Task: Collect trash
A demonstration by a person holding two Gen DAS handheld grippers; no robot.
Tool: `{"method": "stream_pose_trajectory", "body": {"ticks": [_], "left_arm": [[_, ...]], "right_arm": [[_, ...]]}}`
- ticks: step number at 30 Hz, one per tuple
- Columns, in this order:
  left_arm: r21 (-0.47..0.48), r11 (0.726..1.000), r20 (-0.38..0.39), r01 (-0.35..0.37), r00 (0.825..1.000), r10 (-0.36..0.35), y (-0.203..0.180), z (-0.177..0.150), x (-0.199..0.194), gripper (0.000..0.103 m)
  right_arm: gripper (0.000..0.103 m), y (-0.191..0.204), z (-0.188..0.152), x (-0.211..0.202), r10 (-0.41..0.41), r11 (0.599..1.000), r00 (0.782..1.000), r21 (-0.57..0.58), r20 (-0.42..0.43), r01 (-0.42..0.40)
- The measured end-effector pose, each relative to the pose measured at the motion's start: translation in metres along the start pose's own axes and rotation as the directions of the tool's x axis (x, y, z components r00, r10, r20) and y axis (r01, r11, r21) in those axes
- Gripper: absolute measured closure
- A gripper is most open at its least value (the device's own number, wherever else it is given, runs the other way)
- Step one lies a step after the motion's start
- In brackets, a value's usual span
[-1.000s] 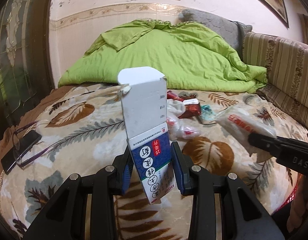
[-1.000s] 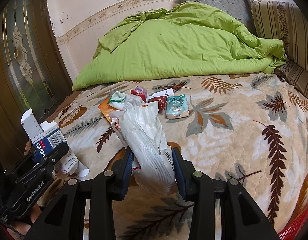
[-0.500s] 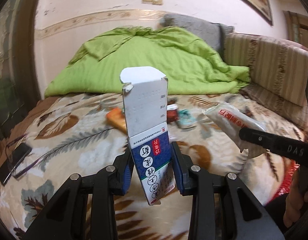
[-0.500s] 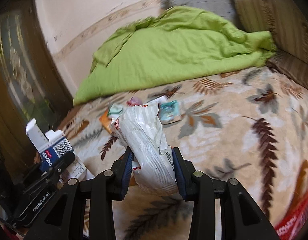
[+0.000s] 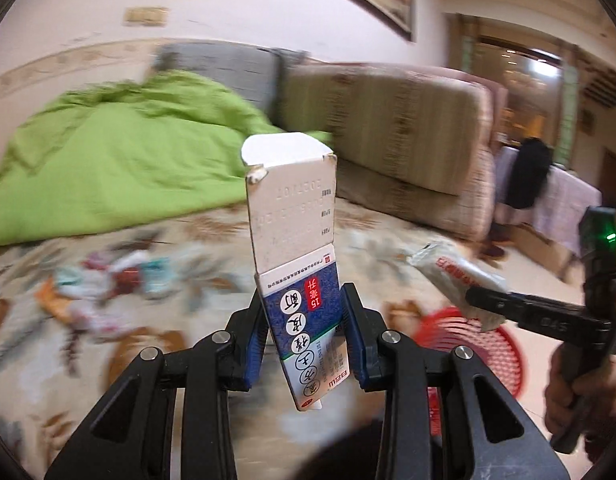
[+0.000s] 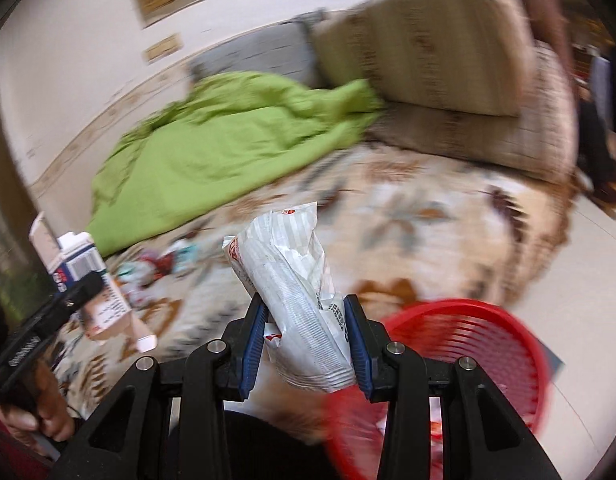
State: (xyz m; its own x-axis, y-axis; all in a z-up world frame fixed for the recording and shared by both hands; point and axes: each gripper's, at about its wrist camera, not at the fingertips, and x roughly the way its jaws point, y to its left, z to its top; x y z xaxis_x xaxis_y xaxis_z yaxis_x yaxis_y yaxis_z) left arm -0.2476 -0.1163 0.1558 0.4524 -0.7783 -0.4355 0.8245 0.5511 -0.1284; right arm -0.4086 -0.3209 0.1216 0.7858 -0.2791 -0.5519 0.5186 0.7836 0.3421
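Both views have swung to the right since the earlier frames, so a red slotted basket beside the bed now shows, where before only its edge peeked in. The left claw pinches one upright medicine carton, blue and white with printed characters, its grey top flap open; the carton's lower end dips below the blue pads. The right claw pinches one crumpled white plastic wrapper with red print, held near the basket's rim. In the left wrist view, the right claw enters from the right, part of a hand gripping its handle. A small pile of leftover trash lies on the leaf-patterned bed cover, too blurred to count or name. Behind it sit one rumpled green duvet and striped cushions, all smeared by motion.
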Motion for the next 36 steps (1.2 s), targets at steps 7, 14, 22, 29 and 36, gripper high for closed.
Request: {"method": "stream_pose_trajectory", "body": {"ticks": [7,14,22,29,36], "left_arm": [[0.006,0.982,-0.131,0.191,0.973,-0.189,-0.065,0.003,0.048,0.069],[-0.113,0.914,-0.315,0.389,0.859,-0.404,-0.116,-0.011,0.11,0.061],[-0.2,0.923,-0.356,0.328,0.853,-0.381,-0.09,-0.021,0.119,0.048],[-0.181,0.981,-0.248,0.07,0.962,-0.115,0.0,-0.012,0.07,0.041],[-0.254,0.938,-0.25,-0.235,0.953,0.171,0.111,-0.027,0.022,0.041]], "right_arm": [[0.061,-0.07,-0.007,-0.015,-0.119,0.985,0.993,0.127,-0.013,0.12],[0.054,-0.106,-0.014,-0.019,-0.161,0.964,0.985,0.203,-0.054,0.169],[0.035,-0.111,-0.012,-0.02,-0.205,0.956,0.978,0.207,-0.043,0.21],[0.035,-0.034,0.003,0.024,-0.039,0.997,0.997,0.069,-0.073,0.044],[0.035,0.085,0.0,0.089,0.109,0.981,0.974,-0.135,-0.198,-0.137]]}}
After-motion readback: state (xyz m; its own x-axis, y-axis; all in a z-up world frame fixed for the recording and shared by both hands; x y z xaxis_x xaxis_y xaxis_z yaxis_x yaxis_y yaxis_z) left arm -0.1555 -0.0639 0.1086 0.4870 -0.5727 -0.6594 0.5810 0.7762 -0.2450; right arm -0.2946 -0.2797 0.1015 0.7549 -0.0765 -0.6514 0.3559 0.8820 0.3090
